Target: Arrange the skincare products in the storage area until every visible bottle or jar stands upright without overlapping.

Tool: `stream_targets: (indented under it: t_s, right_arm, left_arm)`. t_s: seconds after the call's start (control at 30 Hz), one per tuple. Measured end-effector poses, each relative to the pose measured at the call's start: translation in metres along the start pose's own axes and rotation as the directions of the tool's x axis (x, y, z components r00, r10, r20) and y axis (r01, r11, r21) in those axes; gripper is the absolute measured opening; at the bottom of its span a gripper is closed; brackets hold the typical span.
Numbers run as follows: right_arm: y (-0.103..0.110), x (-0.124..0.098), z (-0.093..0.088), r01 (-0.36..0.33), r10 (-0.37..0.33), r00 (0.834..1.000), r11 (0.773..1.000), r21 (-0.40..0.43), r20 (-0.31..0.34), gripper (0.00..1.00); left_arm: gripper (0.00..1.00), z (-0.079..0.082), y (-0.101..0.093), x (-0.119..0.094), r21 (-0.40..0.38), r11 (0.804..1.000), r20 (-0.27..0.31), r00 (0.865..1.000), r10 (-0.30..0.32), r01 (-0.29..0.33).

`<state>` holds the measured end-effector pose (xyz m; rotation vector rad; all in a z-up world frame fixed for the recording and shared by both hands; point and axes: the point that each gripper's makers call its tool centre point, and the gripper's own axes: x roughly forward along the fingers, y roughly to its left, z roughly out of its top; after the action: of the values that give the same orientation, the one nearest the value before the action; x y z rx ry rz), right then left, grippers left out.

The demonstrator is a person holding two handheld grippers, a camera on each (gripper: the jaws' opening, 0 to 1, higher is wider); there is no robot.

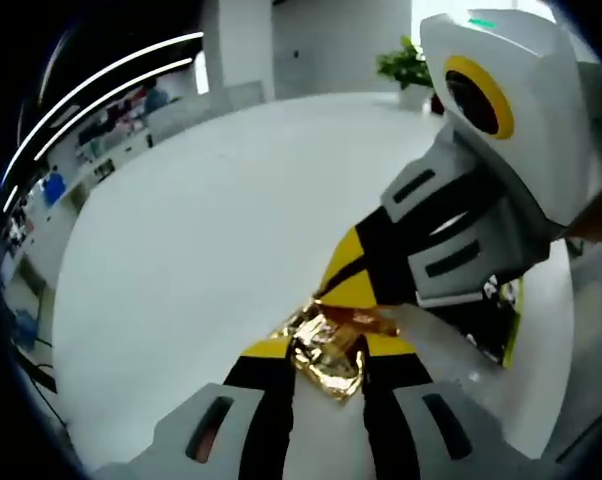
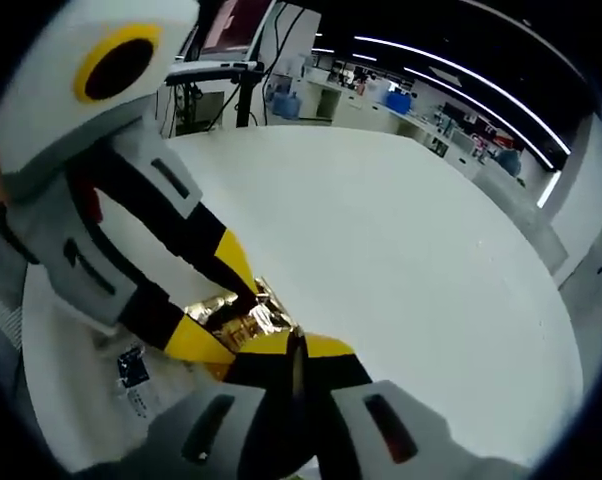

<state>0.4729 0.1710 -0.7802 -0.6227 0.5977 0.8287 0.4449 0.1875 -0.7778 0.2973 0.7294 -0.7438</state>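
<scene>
- The left gripper [image 1: 326, 352] has its two jaws standing apart, with a crumpled gold foil packet [image 1: 328, 350] between them; the jaws seem to hold it at its sides.
- The right gripper [image 1: 353, 285] comes into the left gripper view from the right, and its yellow tips touch the top of the same packet.
- In the right gripper view, the right gripper [image 2: 296, 350] has its jaws pressed narrow together; I cannot tell if a corner of the gold foil packet [image 2: 236, 318] is between them.
- The packet lies on the white table [image 1: 201, 230], near its edge on the person's side.
- A flat printed sachet [image 2: 136, 375] lies on the table just beside the packet.
- I see no bottle or jar standing upright, so I judge the arranging is hardly begun.
</scene>
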Motion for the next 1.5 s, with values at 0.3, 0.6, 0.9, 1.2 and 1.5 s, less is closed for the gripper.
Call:
stream_targets:
  t_s: [0.3,0.6,0.9,1.2,1.5]
  right_arm:
    - [-0.009,-0.007,0.004,0.041,-0.040,0.999,0.999,-0.035,0.008,0.13]
    - [-0.015,-0.020,-0.004,0.057,-0.057,0.998,0.998,-0.014,0.013,0.20]
    - [-0.012,-0.028,-0.011,0.046,-0.047,0.999,0.999,0.022,0.021,0.24]
    - [-0.008,-0.036,-0.013,0.027,-0.029,0.998,0.998,0.057,0.046,0.32]
    - [0.000,-0.045,-0.014,-0.007,0.000,0.998,0.996,0.091,0.070,0.42]
  left_arm:
    - [0.22,0.000,-0.001,0.000,0.006,1.000,0.004,1.000,-0.002,0.002]
    - [0.22,0.001,-0.001,0.000,0.020,1.000,0.000,1.000,0.003,-0.003]
    - [0.21,0.002,-0.002,0.000,0.025,1.000,-0.003,1.000,0.009,-0.009]
    - [0.22,0.003,-0.001,-0.002,0.047,0.999,-0.028,0.999,0.027,-0.025]
    - [0.25,0.006,-0.001,-0.012,0.018,0.999,-0.023,0.999,0.037,-0.037]
